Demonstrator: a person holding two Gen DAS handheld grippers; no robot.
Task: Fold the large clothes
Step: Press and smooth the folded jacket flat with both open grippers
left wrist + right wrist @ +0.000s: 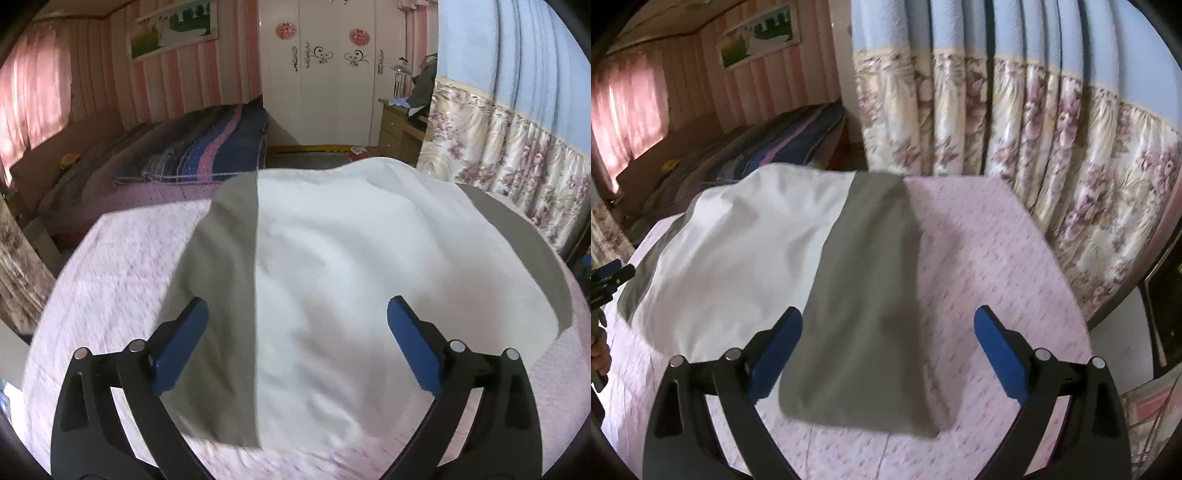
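A large garment, white in the middle (369, 266) with grey side panels (218, 295), lies spread on a pink quilted bed surface (110, 266). My left gripper (297, 314) hovers above its near edge, jaws wide apart, nothing between the blue pads. In the right wrist view the same garment shows its white part (746, 258) and a grey panel (864, 302). My right gripper (888, 321) hangs over that grey panel's near end, open and holding nothing. The left gripper's tip (611, 275) shows at the left edge there.
A second bed with a striped blue and pink cover (207, 147) lies beyond. A white wardrobe (332, 74) stands at the back. Floral curtains (1015, 140) hang close along the right of the pink quilt (990, 258). A wooden desk (400, 125) stands beside the wardrobe.
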